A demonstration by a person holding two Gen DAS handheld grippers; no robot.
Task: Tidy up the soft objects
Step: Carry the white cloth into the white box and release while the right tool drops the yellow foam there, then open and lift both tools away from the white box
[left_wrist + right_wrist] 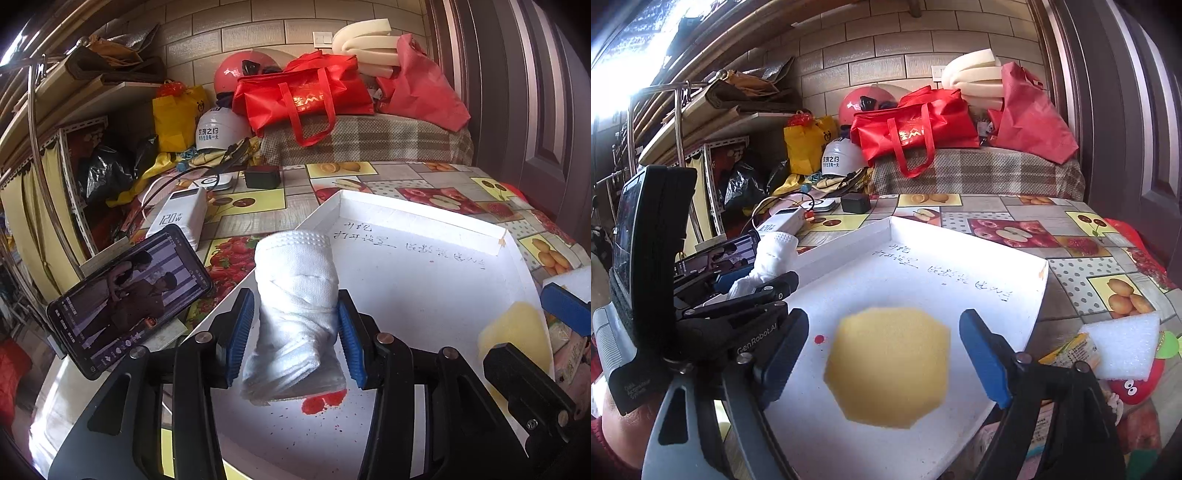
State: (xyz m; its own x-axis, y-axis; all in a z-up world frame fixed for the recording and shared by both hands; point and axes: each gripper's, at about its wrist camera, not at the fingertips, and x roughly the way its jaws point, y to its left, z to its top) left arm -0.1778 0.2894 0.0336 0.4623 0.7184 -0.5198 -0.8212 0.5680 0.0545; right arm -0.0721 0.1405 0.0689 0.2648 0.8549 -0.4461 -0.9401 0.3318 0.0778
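A white rolled sock [295, 310] hangs between the blue pads of my left gripper [295, 332], held above the left part of a shallow white tray [424, 288]. The sock also shows in the right wrist view [772, 254], in the left gripper. A yellow octagonal sponge [890, 365] lies in the tray [960, 258], between the wide-open fingers of my right gripper [886, 354], not touched by either pad. The sponge's edge shows in the left wrist view [513, 328]. A white foam sponge [1123, 343] lies on the table to the right of the tray.
A phone [129, 299] playing video leans left of the tray, with a white power bank [181, 218] and black charger [262, 177] behind. Red bags [306, 96], helmets [221, 129] and foam rolls [365, 40] crowd the back. A door is at right.
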